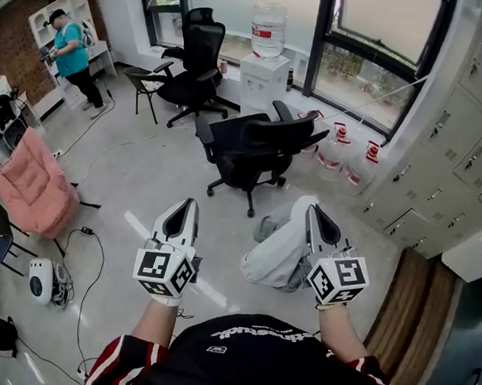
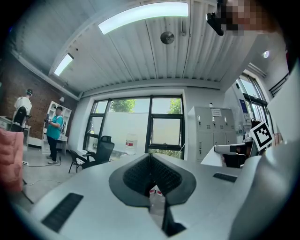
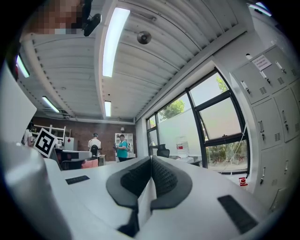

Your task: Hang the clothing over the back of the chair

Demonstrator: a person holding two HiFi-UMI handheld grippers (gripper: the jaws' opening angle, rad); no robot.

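Note:
A grey garment (image 1: 276, 250) hangs in a bunch from my right gripper (image 1: 313, 210), which is shut on it; a pale strip of the cloth (image 3: 145, 197) shows between the closed pads in the right gripper view. My left gripper (image 1: 189, 203) is held level beside it, shut with nothing in it, its pads (image 2: 140, 173) meeting at the tips. A black office chair (image 1: 257, 146) stands on the floor just beyond both grippers, its backrest toward the right. Both grippers are short of the chair and apart from it.
A second black chair (image 1: 193, 63) stands further back by the window. A water dispenser (image 1: 265, 65) and spare water bottles (image 1: 349, 154) are behind the near chair. Grey lockers (image 1: 456, 155) line the right. A pink-draped chair (image 1: 33, 189), floor cables and a person (image 1: 71, 51) are on the left.

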